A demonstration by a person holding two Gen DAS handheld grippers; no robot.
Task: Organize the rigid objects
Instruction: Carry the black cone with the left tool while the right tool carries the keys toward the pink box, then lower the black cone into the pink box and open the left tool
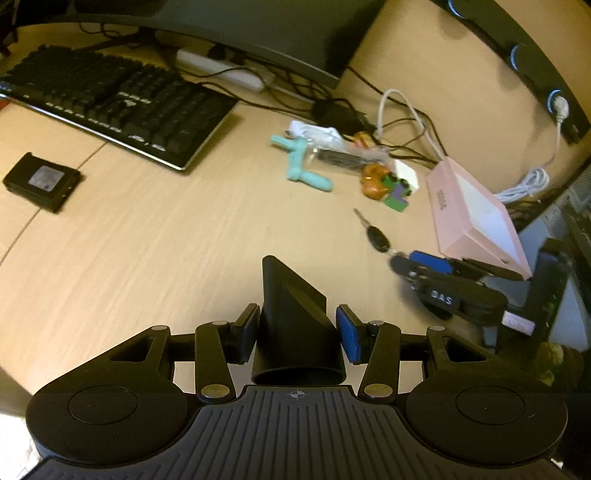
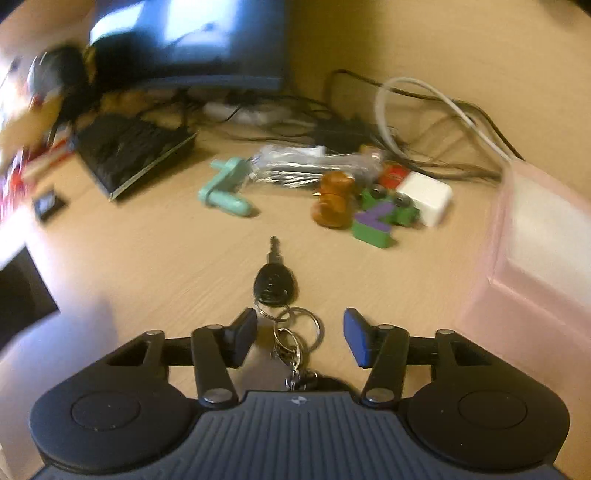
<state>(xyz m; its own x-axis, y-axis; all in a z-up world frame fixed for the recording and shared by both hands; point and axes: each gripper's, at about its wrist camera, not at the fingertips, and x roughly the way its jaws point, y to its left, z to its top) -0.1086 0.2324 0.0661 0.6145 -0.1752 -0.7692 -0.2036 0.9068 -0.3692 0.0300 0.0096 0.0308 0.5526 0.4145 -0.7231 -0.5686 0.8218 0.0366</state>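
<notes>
My left gripper is shut on a black wedge-shaped nozzle and holds it over the wooden desk. My right gripper is open over a car key with key rings that lies on the desk; the rings sit between its fingers. It also shows in the left wrist view, at the key. A pink open box stands to the right and also shows in the right wrist view. A teal plastic part, a brown figure, a green and purple block and a white cube lie beyond the key.
A black keyboard lies at the back left under a monitor. A small black box sits on the left. Cables, a power strip and a clear plastic bag crowd the back of the desk.
</notes>
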